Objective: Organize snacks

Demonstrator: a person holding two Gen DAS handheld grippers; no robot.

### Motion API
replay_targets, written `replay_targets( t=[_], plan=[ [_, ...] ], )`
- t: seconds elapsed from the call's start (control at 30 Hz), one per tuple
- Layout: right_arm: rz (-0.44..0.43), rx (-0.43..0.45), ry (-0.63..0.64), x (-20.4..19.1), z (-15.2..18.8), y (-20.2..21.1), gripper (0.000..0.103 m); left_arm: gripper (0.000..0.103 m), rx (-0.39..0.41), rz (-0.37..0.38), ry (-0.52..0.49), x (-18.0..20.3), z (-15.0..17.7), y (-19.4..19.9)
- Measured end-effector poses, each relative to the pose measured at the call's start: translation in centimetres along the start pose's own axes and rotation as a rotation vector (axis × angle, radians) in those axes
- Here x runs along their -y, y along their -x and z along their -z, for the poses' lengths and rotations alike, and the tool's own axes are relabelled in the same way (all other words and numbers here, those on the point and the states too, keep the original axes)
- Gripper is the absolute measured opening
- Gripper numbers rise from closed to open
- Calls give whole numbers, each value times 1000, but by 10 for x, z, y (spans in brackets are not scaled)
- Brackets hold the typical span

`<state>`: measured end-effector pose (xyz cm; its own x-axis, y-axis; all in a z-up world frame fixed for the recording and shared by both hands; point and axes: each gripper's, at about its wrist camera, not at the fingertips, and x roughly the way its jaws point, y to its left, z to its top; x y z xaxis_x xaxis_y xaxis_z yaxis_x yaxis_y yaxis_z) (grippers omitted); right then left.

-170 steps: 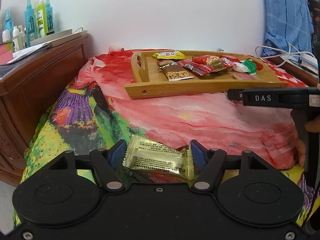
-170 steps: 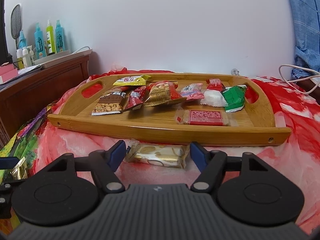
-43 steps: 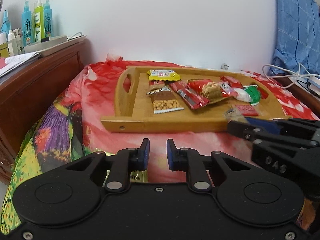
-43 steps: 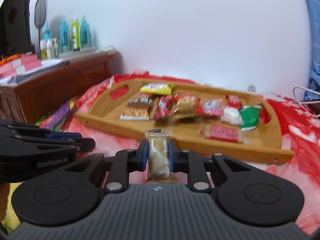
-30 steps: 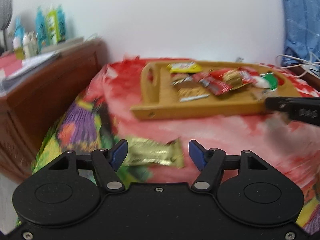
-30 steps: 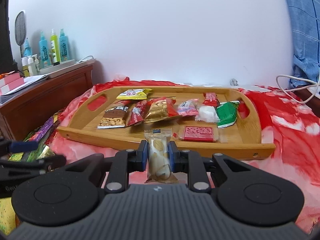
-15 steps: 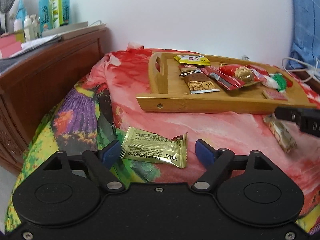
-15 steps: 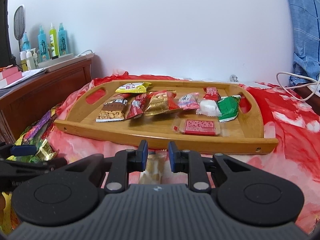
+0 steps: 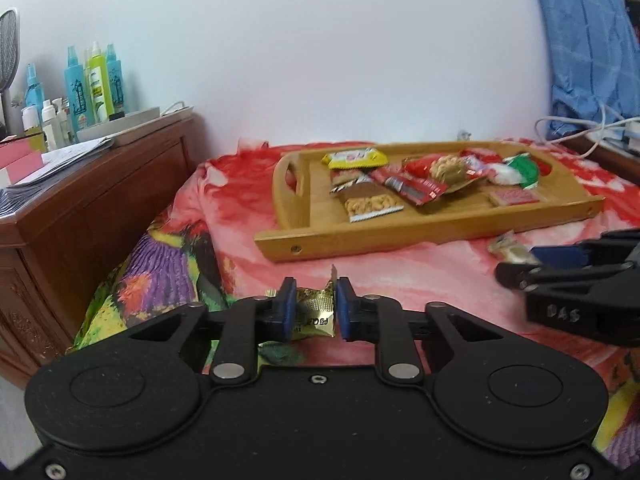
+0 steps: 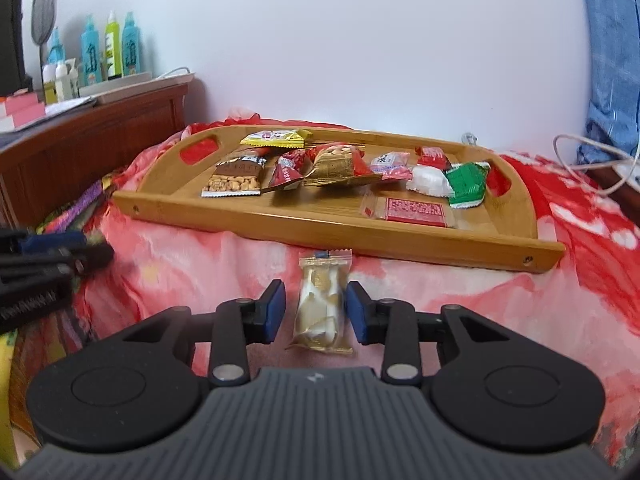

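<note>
Though most wrapper print is too small to read, the right gripper (image 9: 516,268) shows the letters "DAS" on its side in the left wrist view. The gold packet (image 9: 314,312) carries a short line of dark print that cannot be made out.

The left gripper (image 9: 314,314) has just been closing, and its 2 blue pads now pinch the gold packet, which stands crumpled between them above the red floral cloth (image 9: 400,264).

The right gripper (image 10: 316,312) has just been opening; its jaws stand partly apart, and the gold-and-white snack (image 10: 322,304) lies lengthwise on the cloth between them, with a gap on each side, so nothing is held. That snack sits just in front of the near rim of the wooden tray (image 10: 320,232), which holds about 9 wrapped snacks.
</note>
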<state>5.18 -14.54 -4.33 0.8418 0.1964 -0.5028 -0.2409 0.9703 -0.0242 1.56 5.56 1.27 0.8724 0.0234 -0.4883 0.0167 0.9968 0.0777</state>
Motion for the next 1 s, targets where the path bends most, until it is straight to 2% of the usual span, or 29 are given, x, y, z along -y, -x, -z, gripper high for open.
replay_targets(
  t=[0.03,0.07,0.1,0.13,0.5,1.0],
  plan=[
    [-1,1,0,0,0,0,54,17,13,12,7,-1,-1,3],
    [-2,3,-1,-1,0,0,48,16,20,18,9,-1,-1,4],
    [0,6,-2,-1,0,0,35,16,23,20,8,0,-2,6],
    [1,10,-5,0,0,1,27,15,27,21,7,0,-3,6],
    [0,88,-29,9,-11,15,26,14,54,90,0,18,-26,12],
    [16,128,-94,30,-26,18,26,13,70,158,35,33,-58,7]
  ],
)
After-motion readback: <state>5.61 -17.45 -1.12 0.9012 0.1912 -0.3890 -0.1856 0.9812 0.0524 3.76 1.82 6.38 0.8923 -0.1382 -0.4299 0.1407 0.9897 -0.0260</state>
